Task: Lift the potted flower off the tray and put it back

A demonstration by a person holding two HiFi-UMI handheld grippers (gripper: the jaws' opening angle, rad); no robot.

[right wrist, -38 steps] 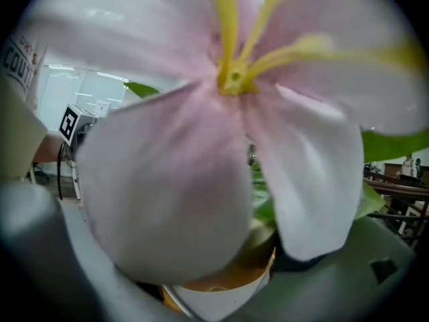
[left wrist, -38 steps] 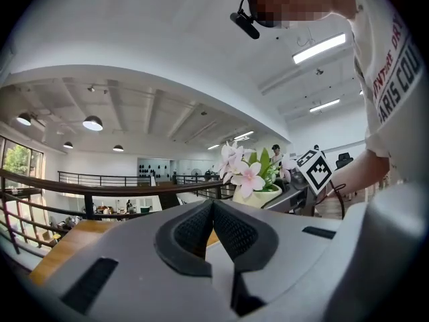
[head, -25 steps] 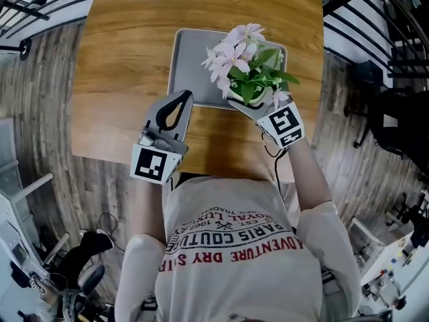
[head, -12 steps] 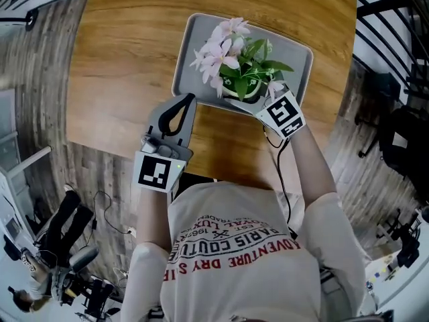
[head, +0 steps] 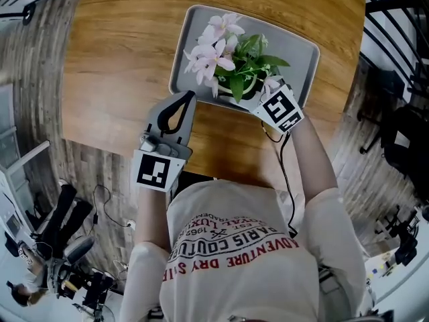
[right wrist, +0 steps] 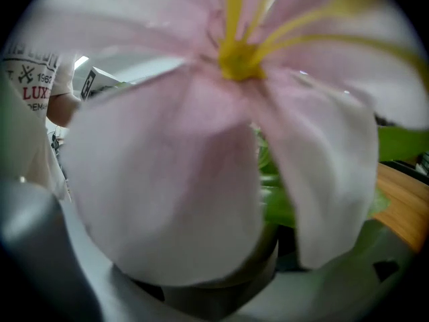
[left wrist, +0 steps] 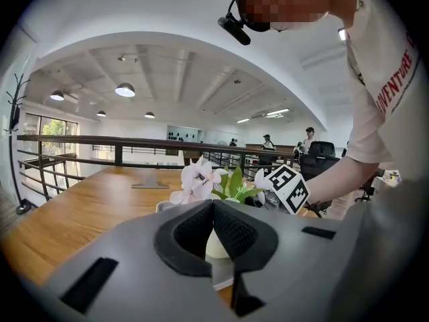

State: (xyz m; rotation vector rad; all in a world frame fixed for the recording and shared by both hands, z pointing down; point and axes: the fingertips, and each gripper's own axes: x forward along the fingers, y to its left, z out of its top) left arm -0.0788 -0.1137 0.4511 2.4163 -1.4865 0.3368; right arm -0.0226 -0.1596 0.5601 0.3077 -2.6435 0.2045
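The potted flower (head: 228, 56), with pink blossoms and green leaves in a pale pot, is over the near half of the grey tray (head: 298, 45). My right gripper (head: 260, 101) reaches in from the near right and is shut on the pot's rim. In the right gripper view a pink petal (right wrist: 167, 180) fills most of the picture, with the pot rim (right wrist: 221, 294) just below it. My left gripper (head: 190, 96) hovers shut and empty over the table, just short of the tray's near edge. From the left gripper view (left wrist: 213, 205) the flower (left wrist: 200, 178) shows straight ahead.
The tray lies on a wooden table (head: 114, 59) whose near edge runs just in front of the person. Black railings (head: 395, 5) flank the table on the right. A small stand (left wrist: 149, 180) sits at the table's far end.
The right gripper has carried the potted flower from the tray's near right corner inward over the tray. The left gripper has stayed where it was.
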